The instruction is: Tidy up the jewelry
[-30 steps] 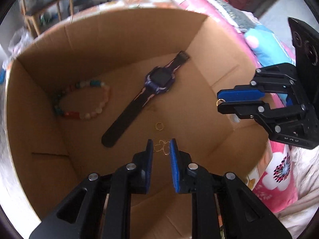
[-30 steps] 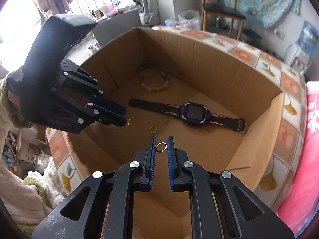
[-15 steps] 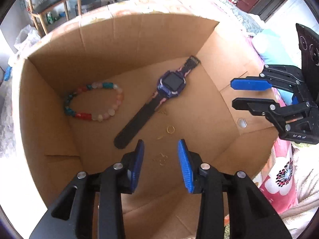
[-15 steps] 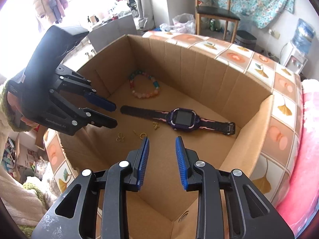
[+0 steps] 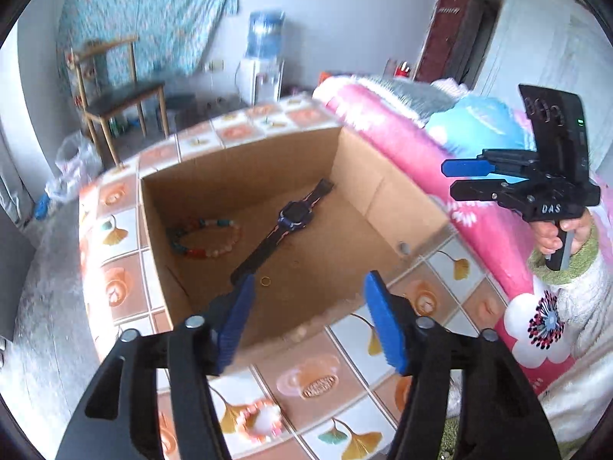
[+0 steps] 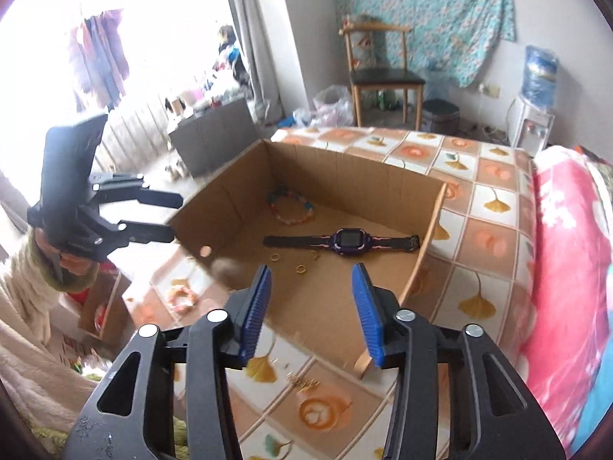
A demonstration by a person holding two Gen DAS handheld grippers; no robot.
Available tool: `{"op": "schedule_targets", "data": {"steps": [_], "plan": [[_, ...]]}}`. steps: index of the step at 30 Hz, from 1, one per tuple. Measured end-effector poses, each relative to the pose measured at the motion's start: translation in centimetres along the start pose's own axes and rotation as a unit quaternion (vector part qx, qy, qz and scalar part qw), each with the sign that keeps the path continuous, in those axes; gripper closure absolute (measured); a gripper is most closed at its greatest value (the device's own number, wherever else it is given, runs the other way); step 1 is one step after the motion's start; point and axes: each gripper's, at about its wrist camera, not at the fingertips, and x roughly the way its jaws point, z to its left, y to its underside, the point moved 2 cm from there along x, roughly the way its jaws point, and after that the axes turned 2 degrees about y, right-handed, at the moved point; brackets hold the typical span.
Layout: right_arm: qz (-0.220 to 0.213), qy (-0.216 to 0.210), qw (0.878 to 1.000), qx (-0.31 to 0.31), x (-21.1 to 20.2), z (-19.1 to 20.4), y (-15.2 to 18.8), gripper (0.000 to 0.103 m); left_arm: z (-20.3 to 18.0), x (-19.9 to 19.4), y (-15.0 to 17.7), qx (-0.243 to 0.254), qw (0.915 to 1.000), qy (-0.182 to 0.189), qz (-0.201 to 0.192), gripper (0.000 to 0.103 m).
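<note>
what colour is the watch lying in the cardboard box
The watch has a purple case, dark screen and black strap with pink markings; the right wrist view shows it best.

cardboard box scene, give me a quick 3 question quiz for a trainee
1. True or false: the watch lies inside the cardboard box.
2. Which sits nearest the box's far corner in the right wrist view? A) beaded bracelet B) gold rings C) watch
3. Fill in: the left gripper and the right gripper each hold ____.

Key:
1. True; it lies flat on the box floor.
2. A
3. Nothing; both stand open, and their jaws have just been opening with nothing between them.
</note>
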Motion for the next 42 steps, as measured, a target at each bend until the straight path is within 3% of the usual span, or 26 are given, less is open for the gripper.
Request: {"op": "schedule_targets", "data": {"steps": [6,10,14,21,24,28,33,42], "plan": [[-0.027,0.001,0.998,0.057,-2.7,0.1,4.5,0.058,-3.0,-0.9,4.2,0.012,0.9997,0.007,-0.021,0.038],[-0.017,0.008,0.995,0.094,-2.3,0.0,7.7,0.058,-5.1,1.3,7.4,-0.001,0.9995,0.032,-0.003,0.038],[0.010,0.010,0.992,0.129,-0.1,0.2,10.7,0.058,-6.6,4.6,9.7,-0.003,0.9992,0.033,0.021,0.038],[0.054,0.042,0.988,0.142,4.5,0.2,12.8,0.059,-9.0,10.1,10.9,0.058,0.9971,-0.044,0.022,0.038],[0.057,0.034,0.987,0.145,5.6,0.5,12.7,0.065,-9.4,11.5,10.7,0.083,0.9947,-0.060,0.012,0.039],[0.067,0.018,0.989,0.132,7.4,1.2,12.5,0.079,-9.8,13.3,10.1,0.112,0.9912,-0.069,0.005,0.051],[0.091,0.006,0.990,0.111,9.6,1.7,12.5,0.089,-10.0,15.3,9.6,0.153,0.9870,-0.043,0.022,0.068],[0.088,0.001,0.989,0.120,9.4,1.0,12.9,0.091,-9.7,16.7,8.1,0.174,0.9834,0.023,0.045,0.085]]}}
